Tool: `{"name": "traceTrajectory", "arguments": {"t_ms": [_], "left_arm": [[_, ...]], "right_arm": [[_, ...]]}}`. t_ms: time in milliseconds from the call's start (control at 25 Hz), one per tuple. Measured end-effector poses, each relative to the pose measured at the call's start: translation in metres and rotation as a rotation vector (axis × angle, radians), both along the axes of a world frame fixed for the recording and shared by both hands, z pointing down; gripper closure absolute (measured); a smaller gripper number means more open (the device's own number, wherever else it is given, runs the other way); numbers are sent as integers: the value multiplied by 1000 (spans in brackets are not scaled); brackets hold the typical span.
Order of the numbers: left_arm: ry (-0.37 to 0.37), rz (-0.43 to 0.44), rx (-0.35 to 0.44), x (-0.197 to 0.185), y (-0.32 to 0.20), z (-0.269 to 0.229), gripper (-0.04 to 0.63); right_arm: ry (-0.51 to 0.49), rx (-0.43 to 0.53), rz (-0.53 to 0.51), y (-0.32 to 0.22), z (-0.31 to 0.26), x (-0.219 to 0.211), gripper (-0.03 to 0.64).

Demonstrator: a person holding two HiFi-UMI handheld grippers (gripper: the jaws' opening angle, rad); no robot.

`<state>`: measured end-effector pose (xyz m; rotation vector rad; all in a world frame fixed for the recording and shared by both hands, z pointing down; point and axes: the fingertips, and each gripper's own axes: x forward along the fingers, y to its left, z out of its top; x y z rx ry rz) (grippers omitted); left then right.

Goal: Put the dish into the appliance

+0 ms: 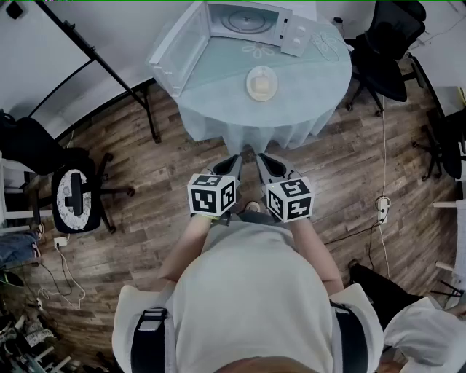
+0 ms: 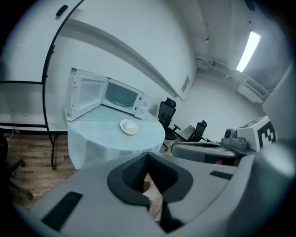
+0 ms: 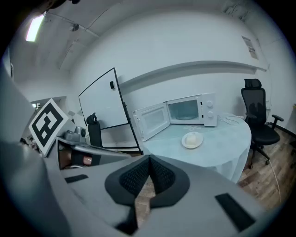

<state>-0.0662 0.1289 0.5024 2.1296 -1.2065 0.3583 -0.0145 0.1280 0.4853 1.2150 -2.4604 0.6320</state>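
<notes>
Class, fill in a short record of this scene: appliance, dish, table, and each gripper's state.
appliance: microwave, at the table's back, door swung open
dish: plate with pale food, on the table, outside the microwave
table: round, light cloth
left gripper: shut, empty, short of the table
right gripper: shut, empty, beside the left

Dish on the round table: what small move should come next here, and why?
Probably step closer to the table and start opening the right gripper. The dish lies untouched in front of the microwave, whose door already stands open, while the right gripper and the left gripper are both shut, empty and held well short of the table's edge.
</notes>
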Motion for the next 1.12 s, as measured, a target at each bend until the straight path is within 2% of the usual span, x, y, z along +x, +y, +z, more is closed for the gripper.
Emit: {"name": "traceTrajectory", "arguments": {"t_ms": [840,1120], "left_arm": [[7,-37,-1,26,-13,2,586],[26,-90,-33,31,-16,10,586]], "right_arm": [[-23,34,-26,-13,-5,28,611],[-96,20,43,-20,-4,48,611]]}}
